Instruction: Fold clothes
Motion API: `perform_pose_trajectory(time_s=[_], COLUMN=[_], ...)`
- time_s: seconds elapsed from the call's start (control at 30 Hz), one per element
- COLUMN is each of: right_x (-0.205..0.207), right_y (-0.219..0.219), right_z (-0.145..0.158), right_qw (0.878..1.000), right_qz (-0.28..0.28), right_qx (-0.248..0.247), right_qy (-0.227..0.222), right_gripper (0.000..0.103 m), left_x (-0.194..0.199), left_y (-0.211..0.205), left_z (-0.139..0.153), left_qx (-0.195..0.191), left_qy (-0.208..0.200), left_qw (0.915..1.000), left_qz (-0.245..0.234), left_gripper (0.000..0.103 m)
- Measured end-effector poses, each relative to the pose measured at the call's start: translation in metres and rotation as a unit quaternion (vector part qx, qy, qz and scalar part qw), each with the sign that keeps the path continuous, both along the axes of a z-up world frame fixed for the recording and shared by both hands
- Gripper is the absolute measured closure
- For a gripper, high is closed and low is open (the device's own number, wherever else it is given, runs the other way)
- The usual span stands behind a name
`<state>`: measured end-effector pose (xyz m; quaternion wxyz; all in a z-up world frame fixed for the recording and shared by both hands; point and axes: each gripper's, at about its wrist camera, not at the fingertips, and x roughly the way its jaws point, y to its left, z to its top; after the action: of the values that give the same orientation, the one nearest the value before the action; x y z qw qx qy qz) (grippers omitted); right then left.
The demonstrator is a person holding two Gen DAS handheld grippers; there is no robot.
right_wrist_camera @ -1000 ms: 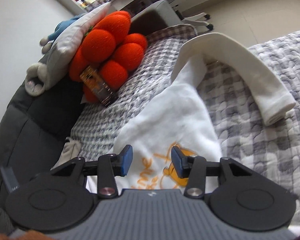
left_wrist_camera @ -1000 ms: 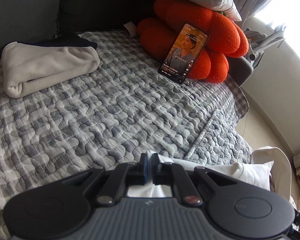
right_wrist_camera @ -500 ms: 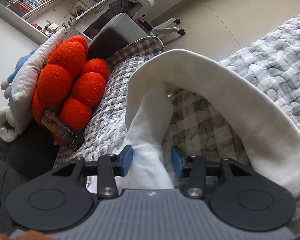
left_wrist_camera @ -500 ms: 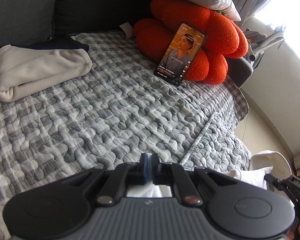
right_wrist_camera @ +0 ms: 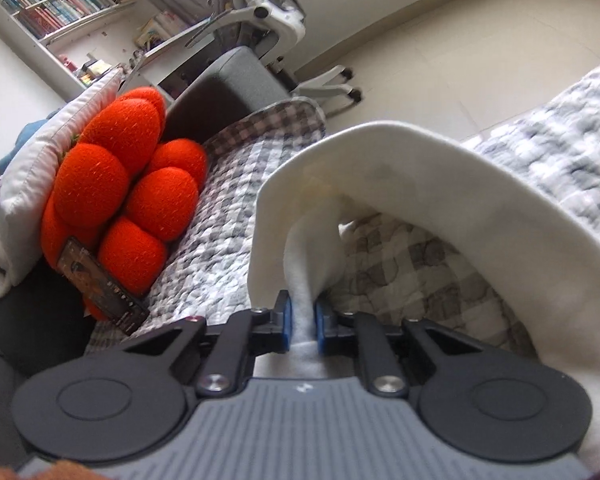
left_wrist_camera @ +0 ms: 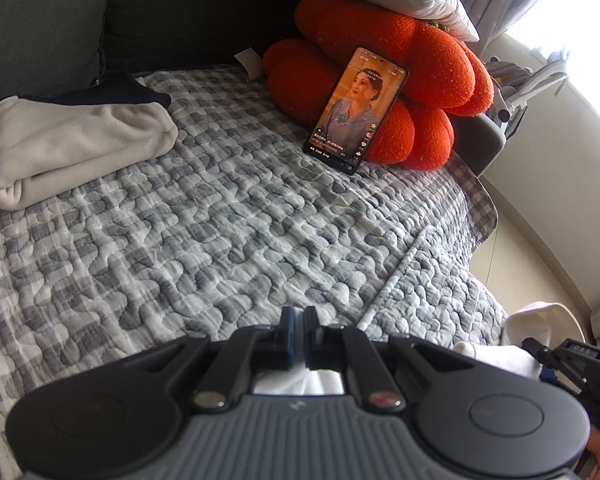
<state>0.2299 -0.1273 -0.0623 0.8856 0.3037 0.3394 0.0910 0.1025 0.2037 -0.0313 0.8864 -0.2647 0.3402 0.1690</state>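
On the grey checked quilt (left_wrist_camera: 228, 248) of the bed: one cream garment (left_wrist_camera: 72, 148) lies folded at the far side, while a white sweatshirt (right_wrist_camera: 440, 184) is bunched and unfolded near the edge, so most folding looks ahead. Left claw (left_wrist_camera: 299, 326) is clamped on white cloth; right claw (right_wrist_camera: 301, 320) is closing on a pinched ridge of the sweatshirt. Room: orange plush cushion (left_wrist_camera: 400, 80) propping a phone (left_wrist_camera: 354, 108), bookshelf (right_wrist_camera: 60, 0), office chair (right_wrist_camera: 260, 20), pale floor (right_wrist_camera: 480, 40).

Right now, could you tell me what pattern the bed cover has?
The bed cover is a grey-and-white quilted check, clearest in the left wrist view.
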Motion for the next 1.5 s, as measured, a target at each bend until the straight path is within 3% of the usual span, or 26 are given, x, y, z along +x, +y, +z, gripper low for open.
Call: perform_pose_trajectory(time_s=[0.2,0.43,0.83,0.9,1.03,1.17,1.3,1.5], right_x=[-0.026,-0.075,-0.168,-0.179,-0.204,-0.232,-0.251,-0.252], right_y=[-0.012,-0.056,-0.087,-0.089,-0.093,-0.091,-0.097,-0.115], right_z=[0.022,0.051,0.093,0.101,0.119,0.135,0.149,0.157], right_qw=[0.996,0.983,0.946,0.94,0.927,0.906,0.893,0.888], right_qz=[-0.064,-0.145,-0.247,-0.259,-0.269,-0.271,-0.276,-0.288], right_qx=[-0.046,-0.071,-0.085,-0.086,-0.094,-0.127,-0.136,-0.127], right_qy=[-0.046,-0.087,-0.192,-0.205,-0.245,-0.298,-0.327,-0.336], right_gripper=[0.091,0.091,0.091,0.091,0.091,0.091,0.091,0.091], left_x=[0.003,-0.002,-0.041,-0.051,-0.081,-0.104,-0.108,-0.091], left_y=[-0.005,-0.033,-0.096,-0.104,-0.125,-0.135,-0.145,-0.167], left_z=[0.001,0.017,0.068,0.08,0.11,0.139,0.17,0.194], left_qx=[0.002,0.013,0.074,0.092,0.163,0.192,0.208,0.238], left_qy=[-0.013,-0.065,-0.173,-0.193,-0.251,-0.294,-0.317,-0.333], left_qw=[0.9997,0.9953,0.9749,0.9688,0.9447,0.9267,0.9151,0.8995], left_qz=[-0.019,-0.07,-0.119,-0.126,-0.134,-0.135,-0.138,-0.153], left_gripper=[0.099,0.099,0.099,0.099,0.099,0.099,0.099,0.099])
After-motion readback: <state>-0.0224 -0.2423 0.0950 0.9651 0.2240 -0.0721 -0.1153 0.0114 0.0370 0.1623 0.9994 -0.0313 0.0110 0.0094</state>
